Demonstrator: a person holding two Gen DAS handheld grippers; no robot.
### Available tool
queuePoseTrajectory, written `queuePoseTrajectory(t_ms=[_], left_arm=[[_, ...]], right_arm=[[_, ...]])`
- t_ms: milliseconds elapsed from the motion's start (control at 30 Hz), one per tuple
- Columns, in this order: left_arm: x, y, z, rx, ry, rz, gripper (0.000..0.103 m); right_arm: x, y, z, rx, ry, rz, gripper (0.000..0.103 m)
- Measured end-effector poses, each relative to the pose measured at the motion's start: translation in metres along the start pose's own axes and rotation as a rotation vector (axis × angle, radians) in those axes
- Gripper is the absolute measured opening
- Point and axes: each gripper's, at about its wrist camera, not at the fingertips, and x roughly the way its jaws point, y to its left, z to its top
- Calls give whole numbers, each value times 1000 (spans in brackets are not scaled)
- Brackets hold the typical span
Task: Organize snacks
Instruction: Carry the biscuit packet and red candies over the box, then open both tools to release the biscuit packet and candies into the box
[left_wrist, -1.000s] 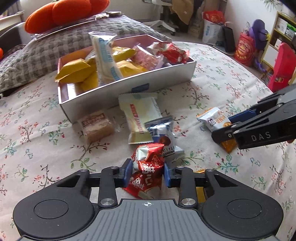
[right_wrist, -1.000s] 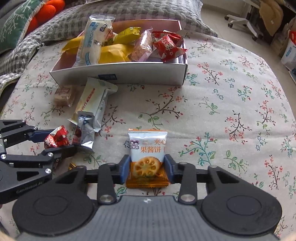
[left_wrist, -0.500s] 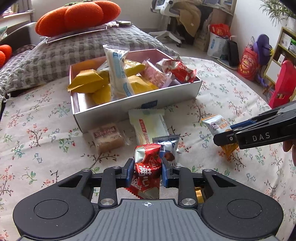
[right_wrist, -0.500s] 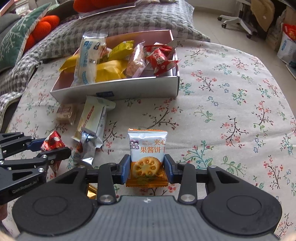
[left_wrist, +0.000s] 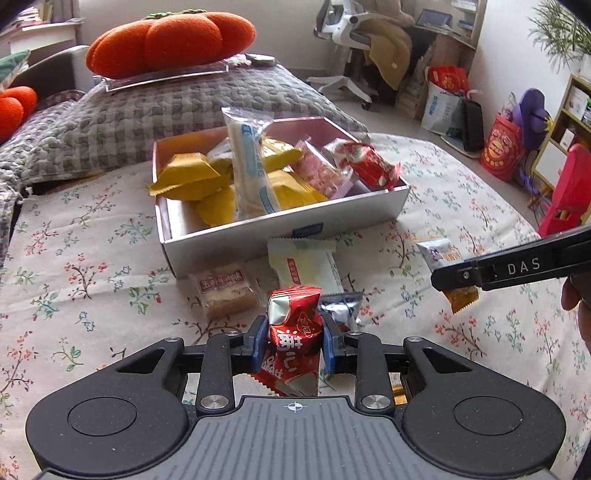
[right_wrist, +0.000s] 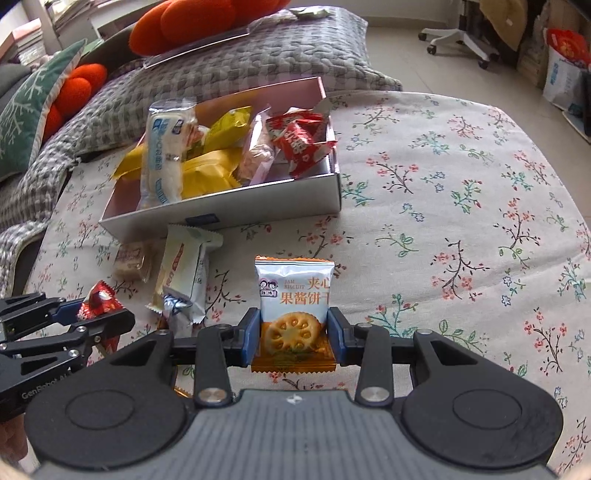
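Left gripper (left_wrist: 294, 345) | red packet (left_wrist: 293, 332) clamped, lifted higher | box (left_wrist: 288, 232) nearer

Left gripper (left_wrist: 294, 347): black linkages, blue pads, 2 silver screws, grey ribbed body. Right gripper (right_wrist: 294, 334) matches; "DAS" printed at 3 o'clock.
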Motion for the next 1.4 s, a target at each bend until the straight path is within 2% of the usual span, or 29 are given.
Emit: queuePoseTrajectory(t_ms=[400,600,733,1000,1133,1200,1300,1400], left_arm=[[-9,6,32,-114,-80,-9,27],[-7,27,60,-189,-136,-10,27],[2,41,70,-221,-138,27,27],[18,68,83,-292,-145,76,27],[25,77,87,-348,-153,55,27],[30,75,88,-342,-149,45,27],[36,71,89,-315,-139,72,27],[39,76,89,-330,-144,76,27]], right_arm=[[-6,-10,9,48,-31,-1,35],[-4,-6,15,44,-45,0,35],[-6,-4,26,40,-72,12,35],[0,-2,61,9,-139,-26,35],[1,-6,76,44,-177,0,35],[4,-4,81,60,-176,27,35],[12,3,89,77,-162,85,35],[19,10,93,68,-171,94,35]])
